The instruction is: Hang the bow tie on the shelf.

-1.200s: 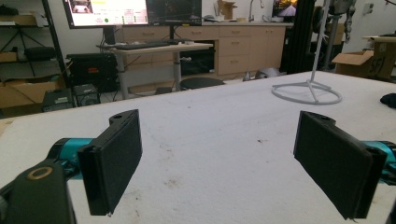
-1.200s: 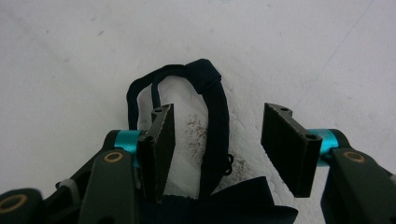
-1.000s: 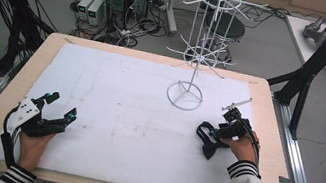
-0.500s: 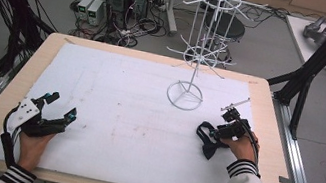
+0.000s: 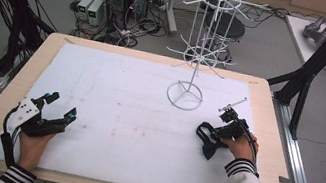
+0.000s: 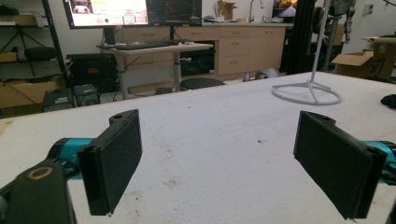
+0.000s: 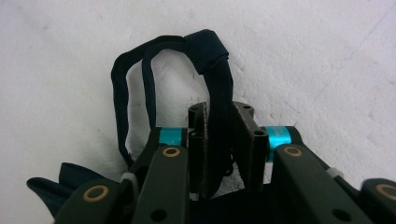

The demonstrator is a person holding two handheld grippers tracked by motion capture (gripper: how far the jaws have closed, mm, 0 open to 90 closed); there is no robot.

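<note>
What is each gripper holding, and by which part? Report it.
The right gripper is shut on a dark fabric strap, clamping its wider band just below the looped end. The left gripper is open and holds nothing.

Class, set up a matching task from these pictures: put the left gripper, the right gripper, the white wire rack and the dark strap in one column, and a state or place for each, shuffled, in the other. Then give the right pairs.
Column one:
1. left gripper
2. right gripper
3. white wire rack
4. dark strap

Column two:
A. stands upright at the far side of the table
B. jaws wide apart, nothing between them
C. looped on the white mat, pinched at one part
D. jaws closed on cloth

Pairs: 1-B, 2-D, 3-A, 4-C
</note>
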